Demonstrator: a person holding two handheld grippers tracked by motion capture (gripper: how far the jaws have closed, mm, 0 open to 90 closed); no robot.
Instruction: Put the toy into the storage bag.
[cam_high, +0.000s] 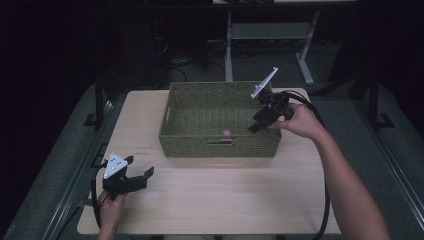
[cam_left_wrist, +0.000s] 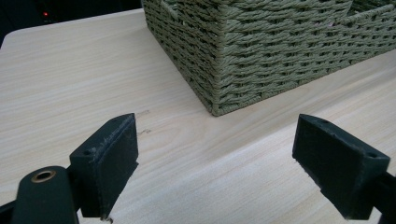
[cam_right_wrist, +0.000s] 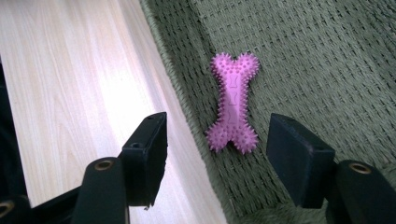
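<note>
High view: the pink bone toy (cam_high: 227, 133) lies on the basket (cam_high: 172, 107) floor by the near wall, just beyond the right gripper (cam_high: 256, 126); the left gripper (cam_high: 140, 170) rests well apart.

Right gripper view: the right gripper's jaws stand wide open and empty, with the toy (cam_right_wrist: 232, 101) just ahead, its long axis running roughly along the line of approach.

Left gripper view: the left gripper (cam_left_wrist: 215, 161) is also wide open and empty, facing a basket corner (cam_left_wrist: 219, 60).

Bone toy (cam_right_wrist: 232, 102) lies in the basket (cam_high: 220, 145), below and between the right tongs (cam_right_wrist: 217, 154). Basket stands on the table (cam_high: 210, 195), ahead and right of the left tongs (cam_left_wrist: 215, 163).
</note>
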